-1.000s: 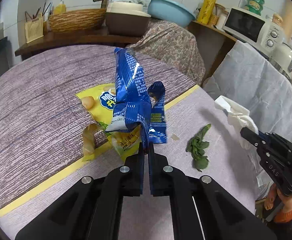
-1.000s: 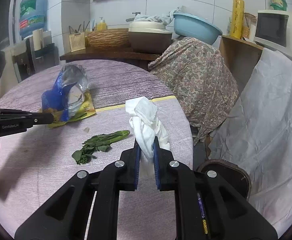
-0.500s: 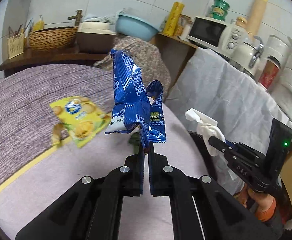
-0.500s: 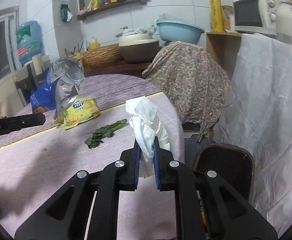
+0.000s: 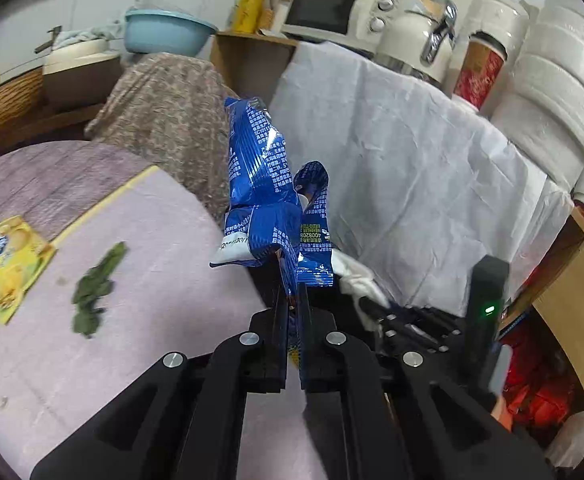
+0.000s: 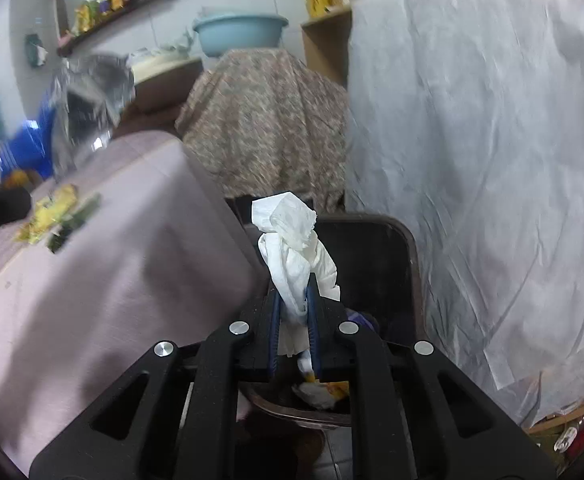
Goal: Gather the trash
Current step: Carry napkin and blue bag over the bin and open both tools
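Note:
My left gripper [image 5: 292, 292] is shut on a crumpled blue snack wrapper [image 5: 261, 196] that stands up from its jaws, held past the round table's right edge. My right gripper [image 6: 294, 292] is shut on a crumpled white tissue [image 6: 292, 248], right over the dark trash bin [image 6: 406, 248] beside the table. The left wrist view catches the right gripper [image 5: 366, 302] with the tissue [image 5: 356, 276] just beyond and below the wrapper. The wrapper [image 6: 79, 120] shows blurred at the upper left of the right wrist view. Some trash lies in the bin's bottom [image 6: 318, 394].
A yellow snack packet [image 5: 5, 260] and a green leaf scrap [image 5: 95, 292] lie on the lilac table [image 5: 163, 320]. A white sheet [image 5: 412, 184] drapes the counter right of the bin; a patterned cloth [image 5: 167, 120] covers something behind. A microwave [image 5: 332, 10] and jars stand above.
Both grippers have swung right, off the table toward the bin, keeping hold of wrapper and tissue. The right one has dropped and now hangs over the bin's mouth.

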`<state>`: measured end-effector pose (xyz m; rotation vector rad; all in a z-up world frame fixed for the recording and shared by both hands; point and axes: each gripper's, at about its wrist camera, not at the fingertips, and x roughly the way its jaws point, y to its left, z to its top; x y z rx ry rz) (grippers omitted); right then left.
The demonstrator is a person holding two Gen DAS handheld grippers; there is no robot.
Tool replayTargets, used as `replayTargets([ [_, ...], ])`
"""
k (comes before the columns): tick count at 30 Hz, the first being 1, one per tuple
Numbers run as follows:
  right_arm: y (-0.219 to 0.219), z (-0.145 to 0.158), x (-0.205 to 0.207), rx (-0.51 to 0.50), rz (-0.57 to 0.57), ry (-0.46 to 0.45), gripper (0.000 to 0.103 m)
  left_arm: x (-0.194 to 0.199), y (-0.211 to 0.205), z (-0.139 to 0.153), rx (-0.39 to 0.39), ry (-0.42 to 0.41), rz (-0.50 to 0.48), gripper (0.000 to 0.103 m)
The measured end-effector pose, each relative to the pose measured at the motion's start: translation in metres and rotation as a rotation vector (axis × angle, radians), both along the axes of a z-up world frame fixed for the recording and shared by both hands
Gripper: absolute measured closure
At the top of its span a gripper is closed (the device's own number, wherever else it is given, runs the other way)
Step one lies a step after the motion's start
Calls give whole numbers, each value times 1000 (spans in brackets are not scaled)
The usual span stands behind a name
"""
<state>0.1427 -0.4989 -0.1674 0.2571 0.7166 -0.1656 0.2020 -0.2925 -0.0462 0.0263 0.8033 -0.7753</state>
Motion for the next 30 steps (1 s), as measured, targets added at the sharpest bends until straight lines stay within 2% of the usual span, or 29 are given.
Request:
replayTargets([
  [7,-22,-54,17,51,-48,90,90,8,-60,-30,77,70,-70,98],
  [10,-32,-73,16,78,-85,111,85,16,-81,-44,107,105,-79,98],
  [12,-37,-78,14,79,-106,113,83,20,-94,-53,132,117,-83,98],
  [14,-41,-81,13,90,-122,119,69,24,-109,-65,167,138,-91,98],
  [18,-47,-81,-2,84,-161,105,55,33,-135,-87,236,183,-93,98],
  [21,-55,-82,-12,91,-189,97,53,41,-144,-105,251,270,-93,98],
  [25,-64,-84,-24,105,-229,95,52,43,-153,-119,298,294,-98,96],
  [26,-66,-85,-27,110,-236,97,52,43,-153,-122,303,307,-97,91],
  [29,-72,-85,-32,102,-256,102,52,44,-149,-119,294,311,-82,62],
  [30,-74,-84,-33,98,-262,102,52,42,-148,-116,288,296,-76,58],
])
